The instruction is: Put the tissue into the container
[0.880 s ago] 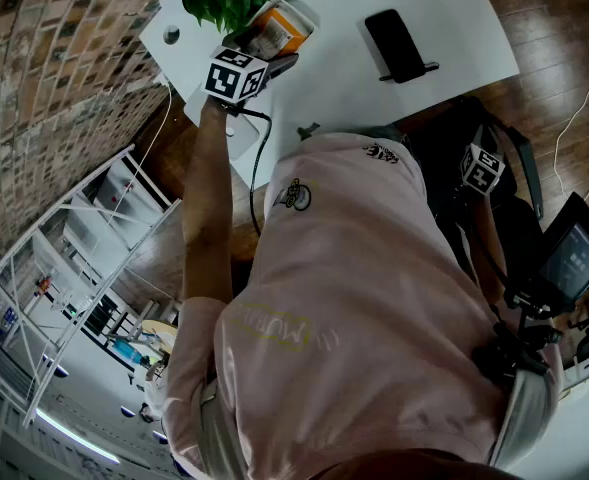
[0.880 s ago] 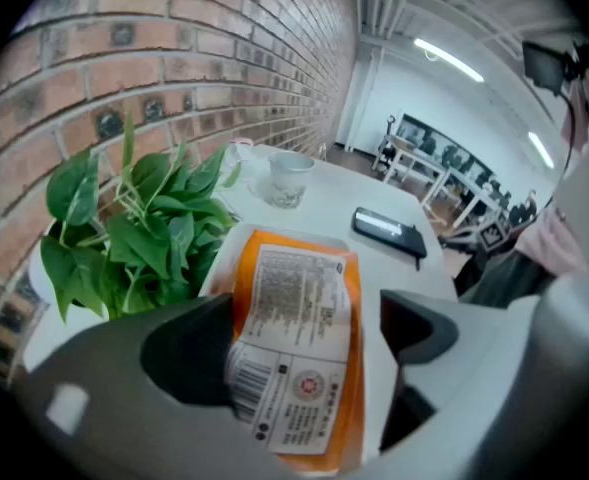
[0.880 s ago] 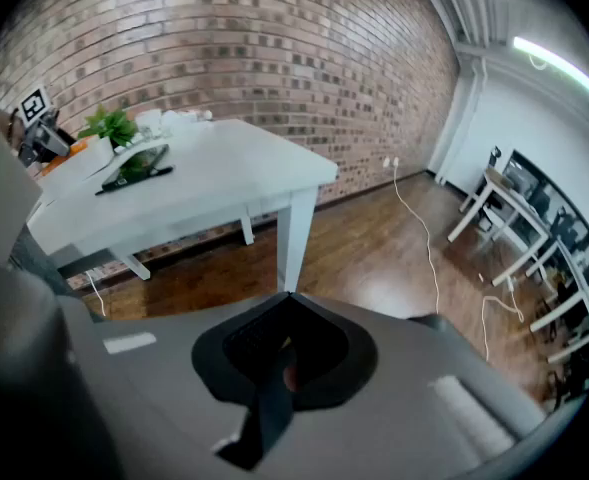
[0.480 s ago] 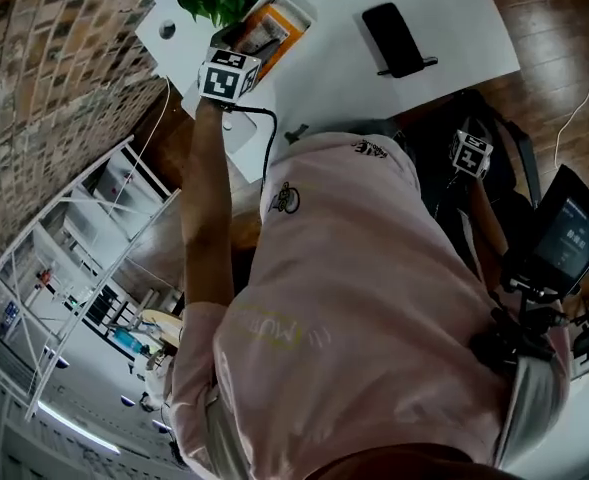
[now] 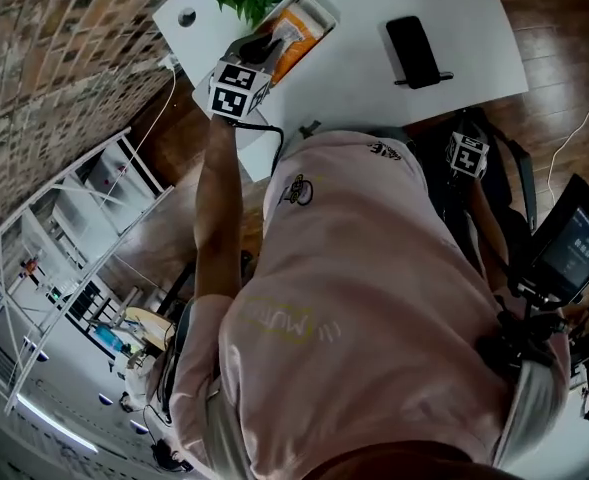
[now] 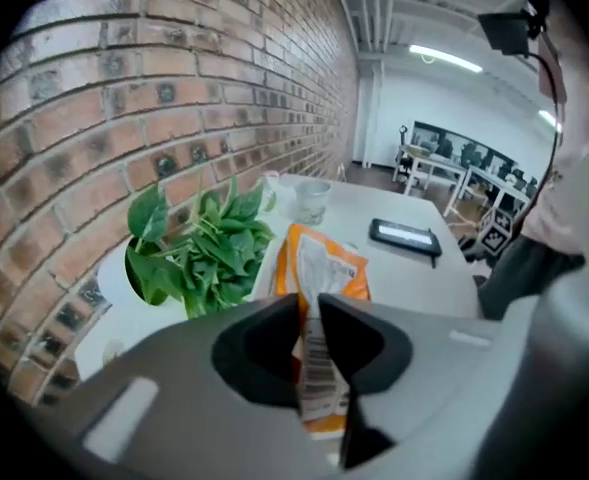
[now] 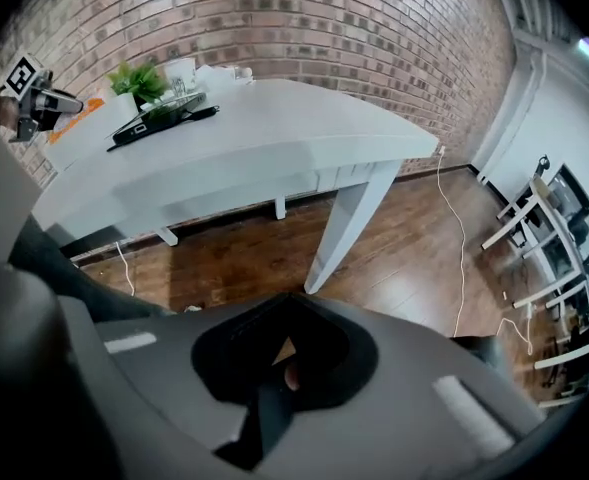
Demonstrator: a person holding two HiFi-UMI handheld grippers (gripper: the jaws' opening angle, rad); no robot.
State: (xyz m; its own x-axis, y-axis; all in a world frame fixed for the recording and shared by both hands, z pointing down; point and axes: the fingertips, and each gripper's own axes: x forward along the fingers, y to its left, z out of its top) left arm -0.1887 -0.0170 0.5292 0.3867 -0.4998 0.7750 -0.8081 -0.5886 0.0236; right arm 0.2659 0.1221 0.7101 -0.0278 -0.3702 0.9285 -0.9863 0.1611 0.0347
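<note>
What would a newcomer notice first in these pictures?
The bright orange tissue pack, pinched edge-on in the left claw, beside the leafy green plant by the brick wall. Next, the black phone lying alone on the white table, while the right claw hangs shut and empty below table height, over the wooden floor.

This looks like an open-plan office or studio. A bare brick wall runs along a white table on a wood floor. At the upper right of the left gripper view, desks and chairs stand under ceiling strip lights.
</note>
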